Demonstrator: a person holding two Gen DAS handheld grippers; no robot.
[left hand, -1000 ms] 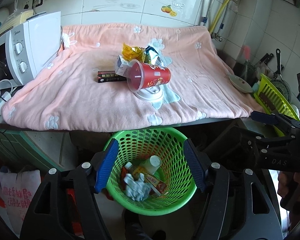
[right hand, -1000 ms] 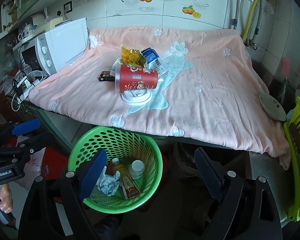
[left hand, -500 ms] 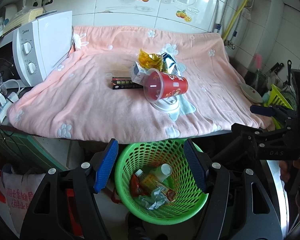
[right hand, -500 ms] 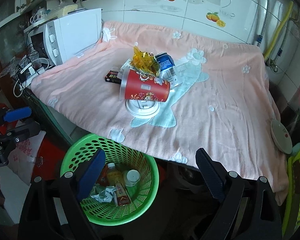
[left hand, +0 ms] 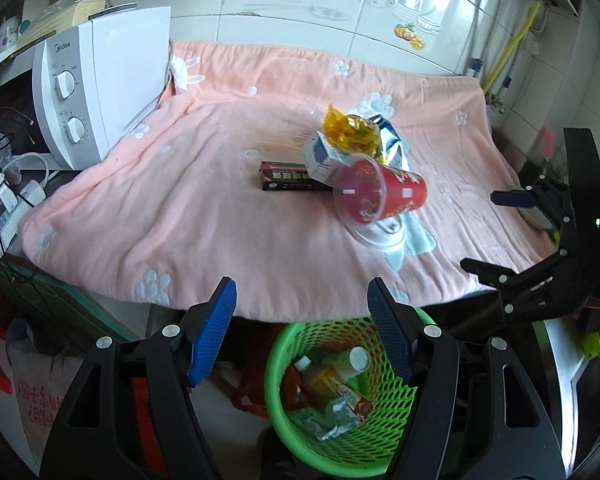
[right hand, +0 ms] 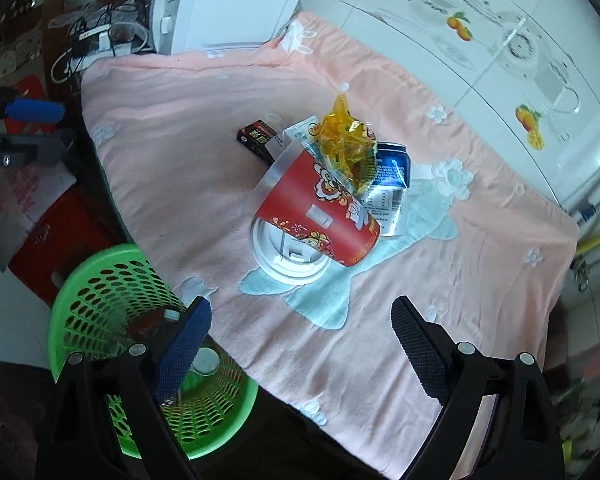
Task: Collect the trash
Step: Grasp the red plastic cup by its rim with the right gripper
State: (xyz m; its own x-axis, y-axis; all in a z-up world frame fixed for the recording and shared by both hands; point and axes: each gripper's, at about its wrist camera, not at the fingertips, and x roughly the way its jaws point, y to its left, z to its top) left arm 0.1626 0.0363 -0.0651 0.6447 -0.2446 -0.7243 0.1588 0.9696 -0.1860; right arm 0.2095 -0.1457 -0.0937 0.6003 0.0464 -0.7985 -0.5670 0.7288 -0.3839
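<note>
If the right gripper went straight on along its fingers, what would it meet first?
Probably the pink blanket just short of the white cup lid; the right gripper is open and empty. Depth is unclear.

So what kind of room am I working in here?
Most likely a home kitchen. A white microwave sits at the end of a counter draped in a pink blanket, the wall tiles behind carry fruit and teapot decals, and a yellow gas hose runs down the corner.
</note>
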